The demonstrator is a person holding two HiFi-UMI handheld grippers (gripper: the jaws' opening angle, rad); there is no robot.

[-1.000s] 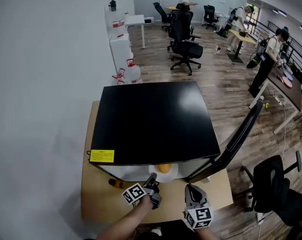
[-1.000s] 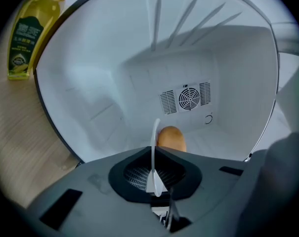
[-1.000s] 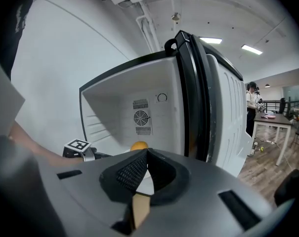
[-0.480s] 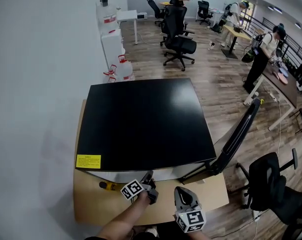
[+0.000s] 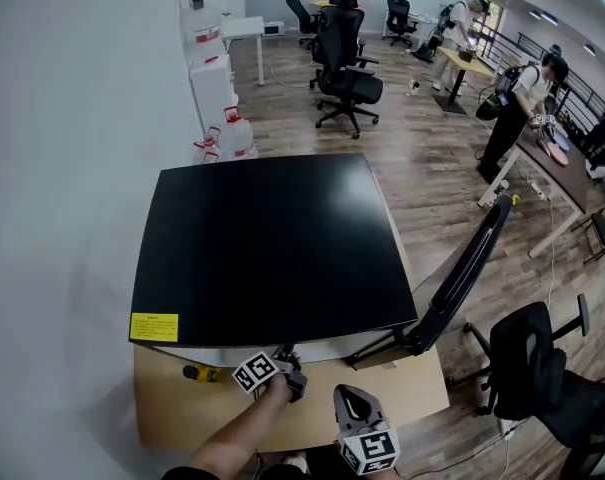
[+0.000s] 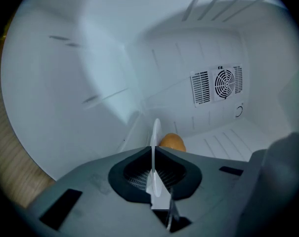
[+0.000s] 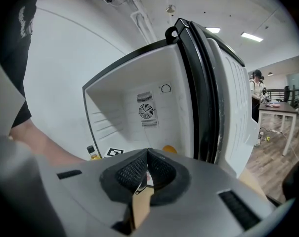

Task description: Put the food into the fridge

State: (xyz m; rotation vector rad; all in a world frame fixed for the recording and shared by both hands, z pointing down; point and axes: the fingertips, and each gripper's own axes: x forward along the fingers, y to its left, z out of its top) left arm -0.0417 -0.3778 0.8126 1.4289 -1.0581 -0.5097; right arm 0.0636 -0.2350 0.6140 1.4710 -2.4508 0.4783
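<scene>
Inside the smooth white fridge (image 6: 90, 83), the left gripper view shows the left gripper (image 6: 153, 149) clamped on the thin rim of a white plate (image 6: 156, 127), seen edge-on. The round orange (image 6: 172, 142) lies just past the ribbed dark pads (image 6: 137, 177). Right gripper view: the right gripper (image 7: 148, 154) is closed on nothing (open door (image 7: 228, 102) beside it). Head view: plate and orange, visible at the fridge's front a second ago, are now hidden under its glossy black top.

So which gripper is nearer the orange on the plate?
Left. The left gripper, shut on the plate, reaches inside the fridge with the orange just past its jaws; the right gripper hangs outside the opening.
</scene>
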